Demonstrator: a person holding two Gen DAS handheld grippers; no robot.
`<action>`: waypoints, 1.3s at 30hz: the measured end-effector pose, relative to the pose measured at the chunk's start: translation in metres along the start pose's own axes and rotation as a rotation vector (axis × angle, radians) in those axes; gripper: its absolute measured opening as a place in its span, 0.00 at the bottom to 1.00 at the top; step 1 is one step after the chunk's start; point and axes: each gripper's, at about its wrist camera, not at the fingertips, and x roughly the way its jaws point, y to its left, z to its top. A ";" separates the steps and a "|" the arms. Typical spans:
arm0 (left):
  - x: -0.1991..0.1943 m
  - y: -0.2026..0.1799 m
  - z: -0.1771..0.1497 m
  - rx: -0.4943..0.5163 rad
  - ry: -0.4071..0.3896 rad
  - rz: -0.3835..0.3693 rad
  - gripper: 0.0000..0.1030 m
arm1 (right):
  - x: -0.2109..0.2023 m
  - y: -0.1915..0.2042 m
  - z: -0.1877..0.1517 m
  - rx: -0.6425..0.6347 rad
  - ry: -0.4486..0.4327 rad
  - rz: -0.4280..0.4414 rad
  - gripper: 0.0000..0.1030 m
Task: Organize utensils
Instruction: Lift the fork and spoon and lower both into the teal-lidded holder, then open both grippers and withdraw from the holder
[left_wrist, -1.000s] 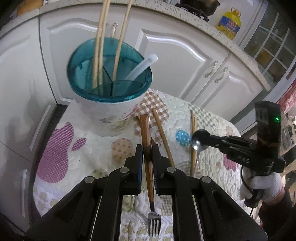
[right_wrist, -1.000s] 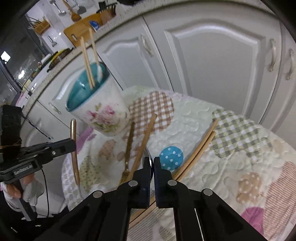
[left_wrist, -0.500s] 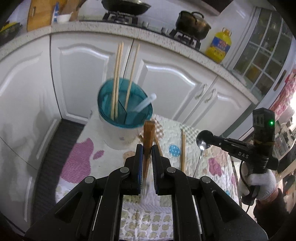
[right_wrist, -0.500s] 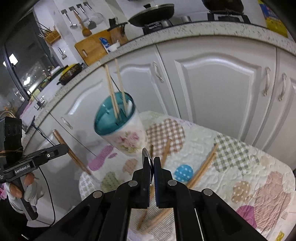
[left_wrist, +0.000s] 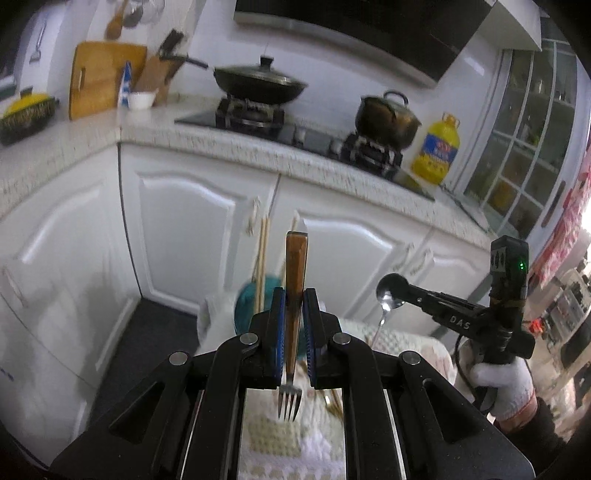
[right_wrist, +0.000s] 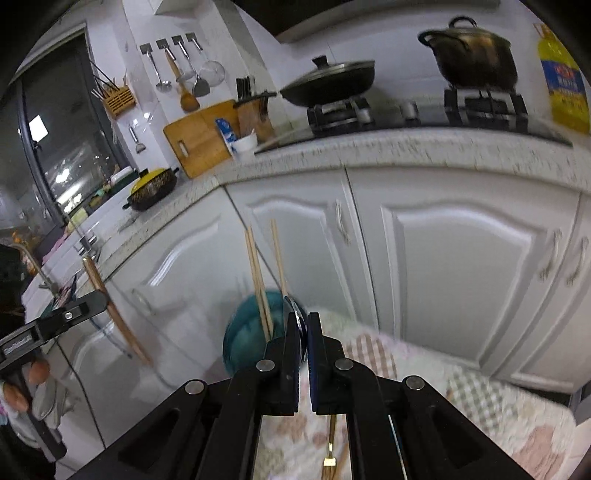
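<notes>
My left gripper is shut on a wooden-handled fork, handle up and tines down, held high above the quilted table. My right gripper is shut on a metal spoon; the spoon's bowl shows in the left wrist view. The teal-rimmed utensil holder with chopsticks standing in it sits below and just beyond both grippers; it also shows in the left wrist view. In the right wrist view the left gripper holds the fork's handle at far left.
White cabinet doors stand behind the table. The quilted cloth holds a gold fork and loose chopsticks. The counter above carries a wok, a pot and an oil bottle.
Both grippers have risen well above the table and tilted up, each still gripping its utensil. The holder now looks smaller and lower in both views.
</notes>
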 end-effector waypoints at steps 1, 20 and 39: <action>0.001 0.000 0.005 0.002 -0.010 0.003 0.08 | 0.004 0.003 0.006 -0.006 -0.009 -0.011 0.03; 0.106 0.028 -0.004 0.015 0.066 0.154 0.08 | 0.098 0.013 -0.007 -0.157 0.077 -0.135 0.03; 0.109 0.019 -0.032 -0.034 0.107 0.174 0.27 | 0.059 -0.002 -0.025 -0.053 0.089 -0.071 0.29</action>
